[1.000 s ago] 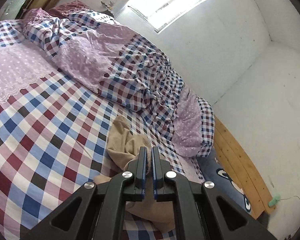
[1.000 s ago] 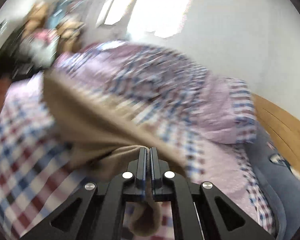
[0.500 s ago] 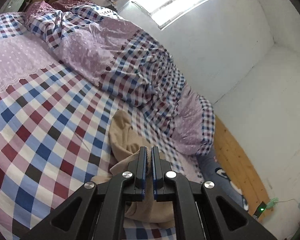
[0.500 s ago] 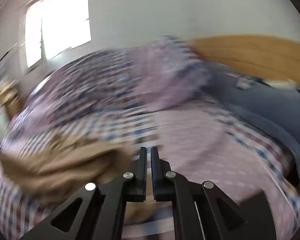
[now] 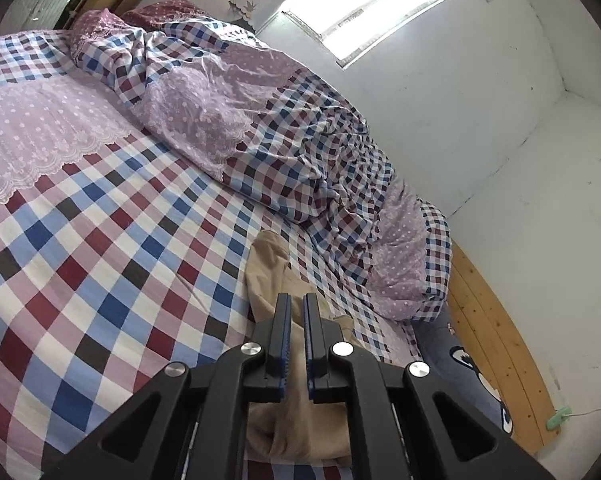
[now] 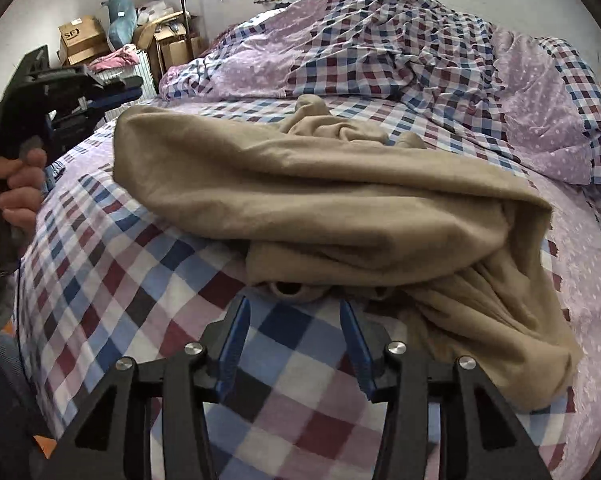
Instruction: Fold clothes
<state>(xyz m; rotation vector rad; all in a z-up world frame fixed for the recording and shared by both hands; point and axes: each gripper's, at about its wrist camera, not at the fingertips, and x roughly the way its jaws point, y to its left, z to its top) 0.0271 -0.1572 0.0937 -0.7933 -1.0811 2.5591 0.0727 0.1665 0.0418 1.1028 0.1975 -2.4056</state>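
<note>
In my left wrist view, my own gripper frame covers the near part of the beige garment [image 5: 268, 276], so I cannot tell how its lower end lies. The navy cartoon-print cushion [image 5: 464, 364] at lower right is half hidden by the rumpled checked duvet [image 5: 300, 160]. In my right wrist view, the garment's top fold hides the layers beneath; only a dark opening peeks out at its near edge. My left hand [image 6: 18, 188] is cut off by the left edge. The cardboard boxes [image 6: 80, 38] at upper left carry print too small to read.
</note>
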